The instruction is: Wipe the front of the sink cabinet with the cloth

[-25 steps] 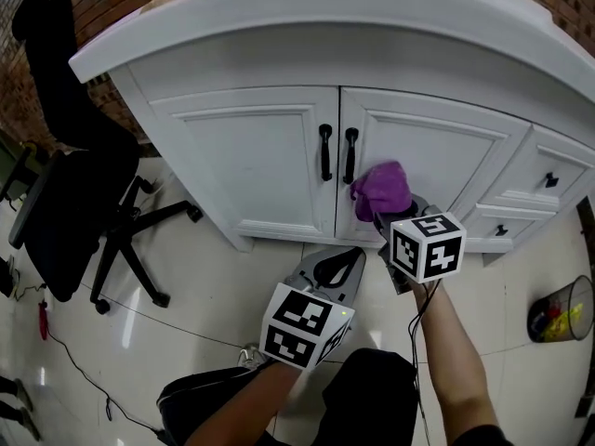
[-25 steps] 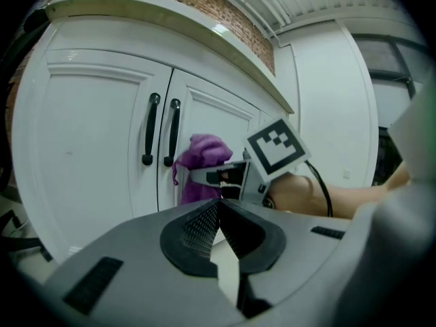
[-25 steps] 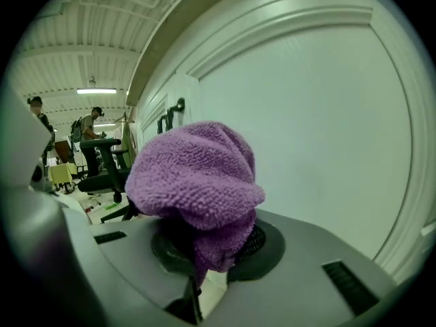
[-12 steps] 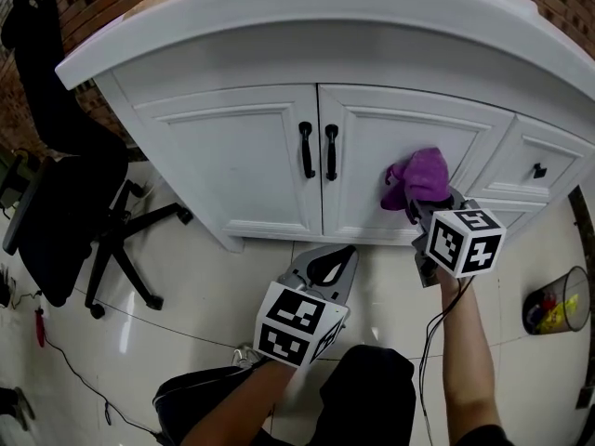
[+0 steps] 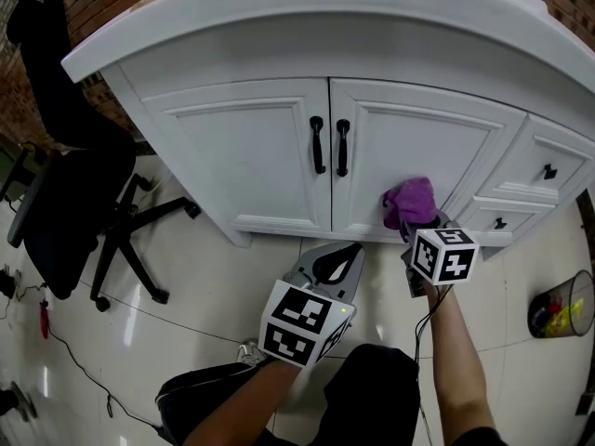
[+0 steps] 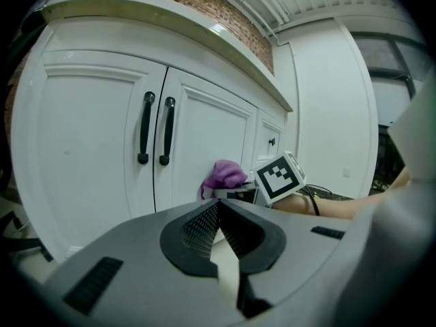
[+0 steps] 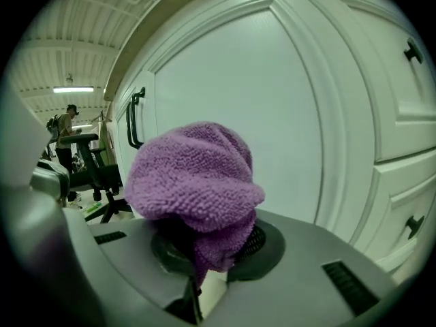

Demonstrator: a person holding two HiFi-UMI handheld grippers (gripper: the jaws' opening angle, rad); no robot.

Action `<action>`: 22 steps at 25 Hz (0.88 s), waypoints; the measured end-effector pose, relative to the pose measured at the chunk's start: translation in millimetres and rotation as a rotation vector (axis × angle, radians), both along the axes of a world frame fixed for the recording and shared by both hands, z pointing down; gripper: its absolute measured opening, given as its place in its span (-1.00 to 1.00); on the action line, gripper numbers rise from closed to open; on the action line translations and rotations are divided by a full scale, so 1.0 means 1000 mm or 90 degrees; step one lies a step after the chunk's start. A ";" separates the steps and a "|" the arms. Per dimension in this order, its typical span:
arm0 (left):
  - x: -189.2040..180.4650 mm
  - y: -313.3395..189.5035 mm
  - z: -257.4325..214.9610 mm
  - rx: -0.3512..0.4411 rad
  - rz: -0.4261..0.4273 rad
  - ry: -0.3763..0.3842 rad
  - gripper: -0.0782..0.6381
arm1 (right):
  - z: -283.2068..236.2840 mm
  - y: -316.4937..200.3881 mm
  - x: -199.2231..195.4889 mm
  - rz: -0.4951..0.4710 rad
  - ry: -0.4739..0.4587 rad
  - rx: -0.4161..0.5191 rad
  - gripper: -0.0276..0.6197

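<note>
Right tongs [image 7: 208, 247]: clenched on a purple cloth [image 7: 194, 176], which bunches up in a rounded wad above and ahead of the tips.
Purple cloth: held up at the front of the sink cabinet [image 5: 251, 156], over the lower right corner of its right-hand door [image 5: 409, 142]; the wad hides the contact itself.
Left tongs [image 6: 219, 213]: pressed together at the tips, nothing between them; they hang lower and to the left of the right tongs, back from the cabinet, over the tiled floor [image 5: 186, 323].
Door handles [image 5: 330, 145]: two dark vertical pulls, up and to the left of the cloth, where the two doors meet.
Drawers [image 5: 548, 170]: stacked just to the right of the right tongs, each with a small dark knob.
Countertop [image 5: 307, 12]: white curved edge overhanging the doors, above both tongs.
Office chair [image 5: 65, 203]: black, far to the left of the left tongs.
Waste bin [image 5: 562, 309]: mesh, on the floor, well to the right of the right tongs.
</note>
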State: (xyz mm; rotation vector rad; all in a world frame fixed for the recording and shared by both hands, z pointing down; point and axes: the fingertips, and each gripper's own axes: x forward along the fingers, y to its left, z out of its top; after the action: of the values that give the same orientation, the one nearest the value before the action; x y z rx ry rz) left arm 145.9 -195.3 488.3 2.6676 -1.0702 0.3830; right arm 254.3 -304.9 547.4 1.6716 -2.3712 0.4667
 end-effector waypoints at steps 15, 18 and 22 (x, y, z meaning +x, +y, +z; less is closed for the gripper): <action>-0.064 -0.002 -0.051 0.076 -0.102 -0.059 -0.77 | -0.034 0.031 -0.105 -0.199 -0.034 0.034 -0.76; -0.082 0.001 -0.071 0.102 -0.111 -0.082 -0.77 | -0.067 0.044 -0.132 -0.237 -0.042 0.069 -0.76; -0.103 -0.007 -0.083 0.113 -0.119 -0.035 -0.77 | -0.108 0.050 -0.164 -0.258 -0.028 0.111 -0.76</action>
State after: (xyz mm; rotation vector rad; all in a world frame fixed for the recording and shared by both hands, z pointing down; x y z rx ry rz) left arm 42.8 -201.9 405.4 2.6889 -1.4194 0.3414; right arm 90.0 -254.9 439.3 1.1960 -2.7556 0.2321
